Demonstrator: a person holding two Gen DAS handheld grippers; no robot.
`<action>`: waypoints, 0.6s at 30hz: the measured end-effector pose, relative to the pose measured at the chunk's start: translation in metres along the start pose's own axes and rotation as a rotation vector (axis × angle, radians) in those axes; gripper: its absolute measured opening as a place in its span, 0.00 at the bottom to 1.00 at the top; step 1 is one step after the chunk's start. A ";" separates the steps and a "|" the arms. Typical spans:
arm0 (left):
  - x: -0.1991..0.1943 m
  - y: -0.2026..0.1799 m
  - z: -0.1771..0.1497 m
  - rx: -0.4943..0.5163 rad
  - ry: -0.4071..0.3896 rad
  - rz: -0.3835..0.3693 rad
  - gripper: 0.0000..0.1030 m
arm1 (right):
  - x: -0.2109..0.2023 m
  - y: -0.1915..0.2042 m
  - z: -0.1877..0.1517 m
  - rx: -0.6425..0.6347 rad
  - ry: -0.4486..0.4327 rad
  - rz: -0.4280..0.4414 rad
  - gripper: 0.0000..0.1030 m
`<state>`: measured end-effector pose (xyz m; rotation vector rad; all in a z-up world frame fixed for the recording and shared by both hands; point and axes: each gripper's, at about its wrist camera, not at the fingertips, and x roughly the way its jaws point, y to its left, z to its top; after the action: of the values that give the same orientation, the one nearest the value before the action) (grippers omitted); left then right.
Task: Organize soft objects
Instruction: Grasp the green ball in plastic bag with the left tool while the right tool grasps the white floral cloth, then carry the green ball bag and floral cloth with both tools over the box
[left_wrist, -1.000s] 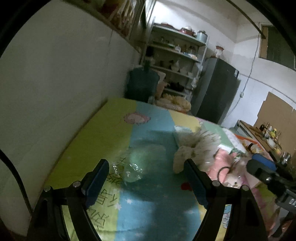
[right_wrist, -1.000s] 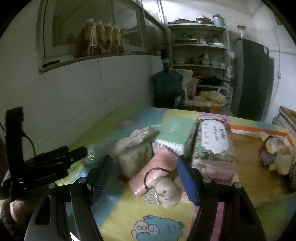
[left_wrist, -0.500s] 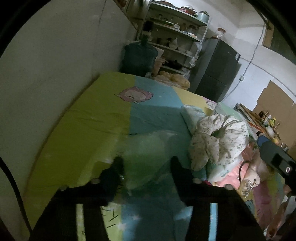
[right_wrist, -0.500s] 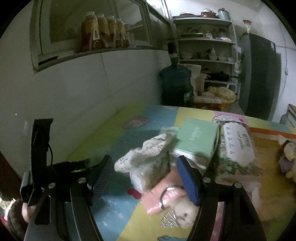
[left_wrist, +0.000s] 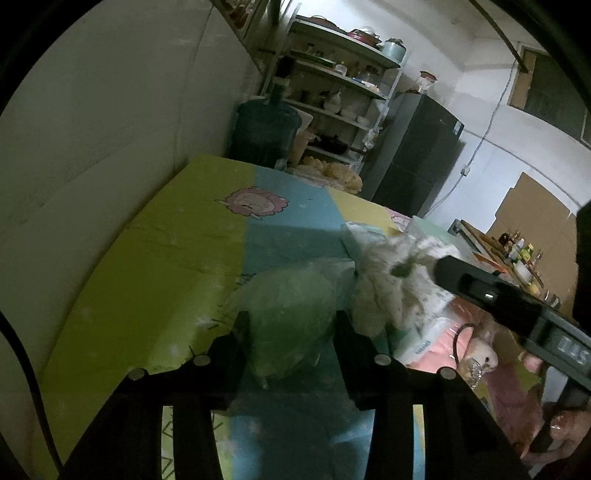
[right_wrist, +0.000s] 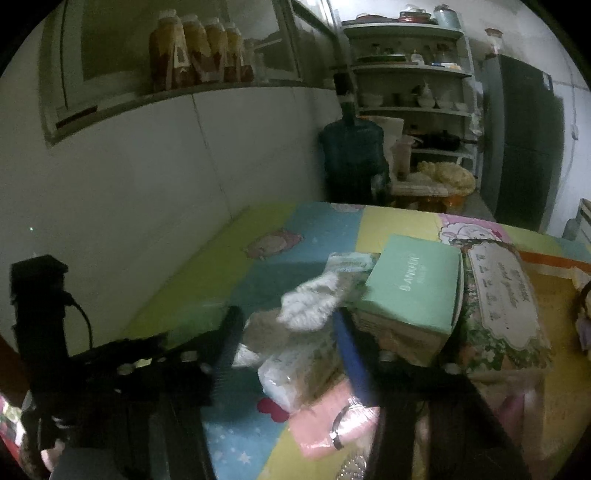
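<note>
A crumpled green plastic bag (left_wrist: 288, 306) lies on the colourful play mat (left_wrist: 147, 258). My left gripper (left_wrist: 291, 325) has it between its fingers; the jaws are closing and both pads press into the bag. Right beside it sits a white floral cloth bundle (left_wrist: 384, 291), blurred. My right gripper (right_wrist: 288, 328) straddles that cloth bundle (right_wrist: 310, 302); its jaws are closing too, and the cloth fills the gap between them. The right gripper's black body (left_wrist: 491, 295) crosses the left wrist view from the right.
A mint-green box (right_wrist: 410, 280) and a floral tissue pack (right_wrist: 502, 299) stand right of the cloth. A clear-wrapped pack (right_wrist: 295, 365) and a pink packet with a ring (right_wrist: 332, 421) lie below it. A white wall (left_wrist: 92, 147) borders the mat; a water jug (right_wrist: 351, 155) stands behind.
The left jaws came in from wide open onto the green bag as the gripper dipped toward it. The right gripper slid left over the floral cloth and its jaws narrowed.
</note>
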<state>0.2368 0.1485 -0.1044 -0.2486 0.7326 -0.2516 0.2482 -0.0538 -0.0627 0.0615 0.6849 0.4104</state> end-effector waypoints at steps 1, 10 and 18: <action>-0.001 -0.001 0.000 0.000 -0.001 -0.001 0.43 | 0.002 -0.001 -0.001 0.002 0.008 0.005 0.38; -0.011 0.000 0.000 -0.009 -0.023 -0.006 0.43 | 0.000 -0.005 -0.002 0.006 0.002 0.022 0.06; -0.022 -0.004 0.004 0.002 -0.057 -0.001 0.43 | -0.014 0.003 0.001 -0.023 -0.042 0.046 0.04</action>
<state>0.2230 0.1525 -0.0864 -0.2528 0.6757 -0.2450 0.2378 -0.0562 -0.0527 0.0634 0.6385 0.4597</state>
